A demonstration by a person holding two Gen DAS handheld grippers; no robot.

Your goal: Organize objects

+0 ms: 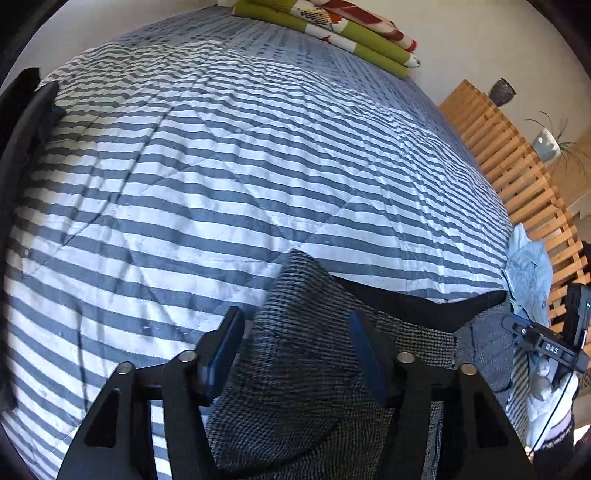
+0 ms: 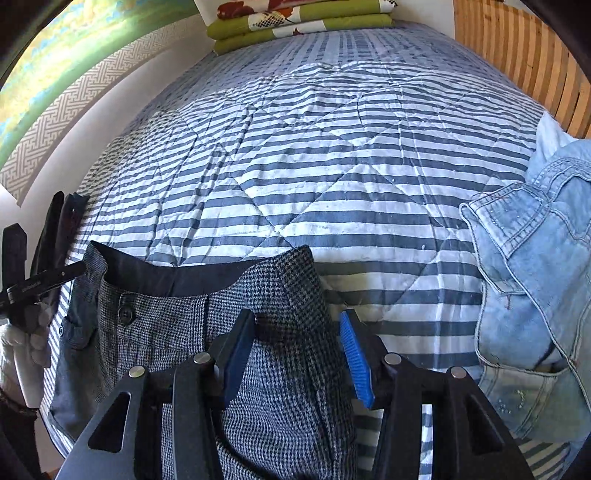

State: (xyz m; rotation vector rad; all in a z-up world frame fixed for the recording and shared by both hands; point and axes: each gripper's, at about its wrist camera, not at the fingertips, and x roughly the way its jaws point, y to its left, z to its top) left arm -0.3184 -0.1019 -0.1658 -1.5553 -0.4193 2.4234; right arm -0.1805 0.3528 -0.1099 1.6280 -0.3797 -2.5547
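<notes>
Both grippers are sitting partly open over the houndstooth trousers (image 2: 280, 332). The left gripper (image 1: 295, 347) has the fabric running up between its blue pads (image 1: 225, 354), but the pads aren't pinching it as far as I can see. Same with the right gripper (image 2: 297, 347): jaws apart, the waistband corner poking up between them, nothing gripped. The trousers are lying waistband-up at the near edge of the striped quilt (image 2: 332, 166). On that quilt's right side a pale denim garment (image 2: 535, 277) is bunched up, and at its far end folded green floral bedding (image 2: 295, 26) is stacked. Wooden slats (image 1: 517, 166) are running along the quilt's right edge.
</notes>
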